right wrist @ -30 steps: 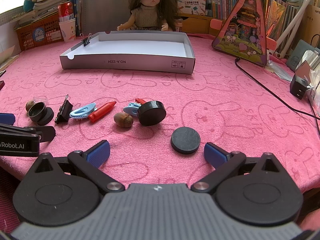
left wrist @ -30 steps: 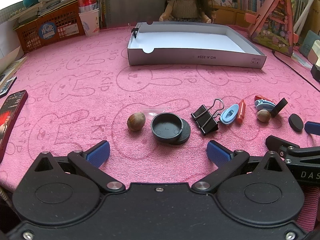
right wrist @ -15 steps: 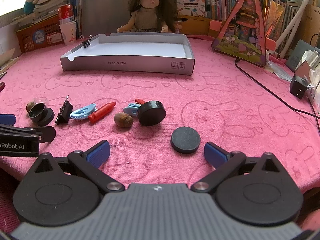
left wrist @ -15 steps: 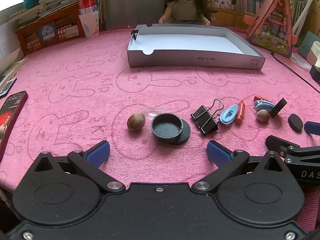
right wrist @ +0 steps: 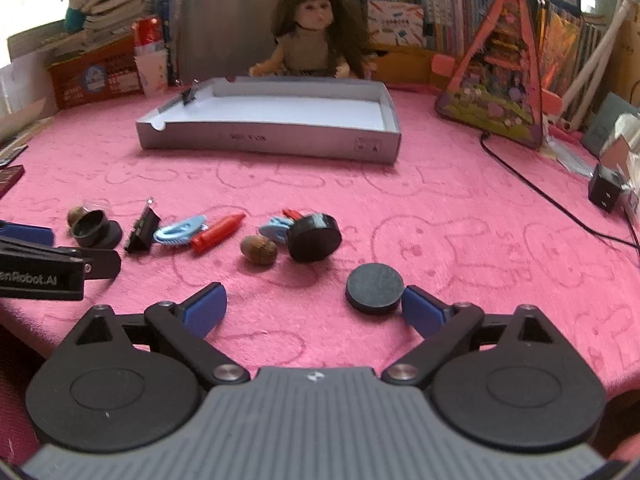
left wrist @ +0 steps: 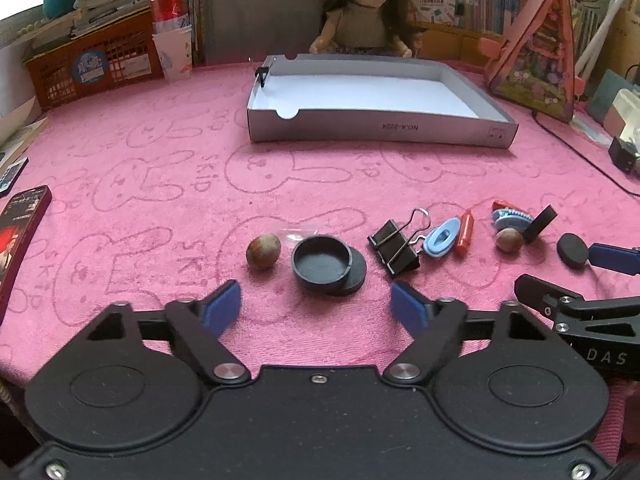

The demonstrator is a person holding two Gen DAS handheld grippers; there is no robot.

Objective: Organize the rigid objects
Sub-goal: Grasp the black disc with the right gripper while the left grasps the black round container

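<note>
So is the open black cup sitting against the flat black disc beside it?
Touching. In the left wrist view the black cup overlaps the flat disc, its rim resting on the disc's edge with no cloth between.

A home study or child's room: the desk wears a pink bunny-print towel, a doll sits at upper centre, shelved books fill the upper right, beside a toy house.

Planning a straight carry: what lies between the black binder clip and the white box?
Only bare pink cloth between the binder clip and the box, clearest in the left wrist view.
</note>
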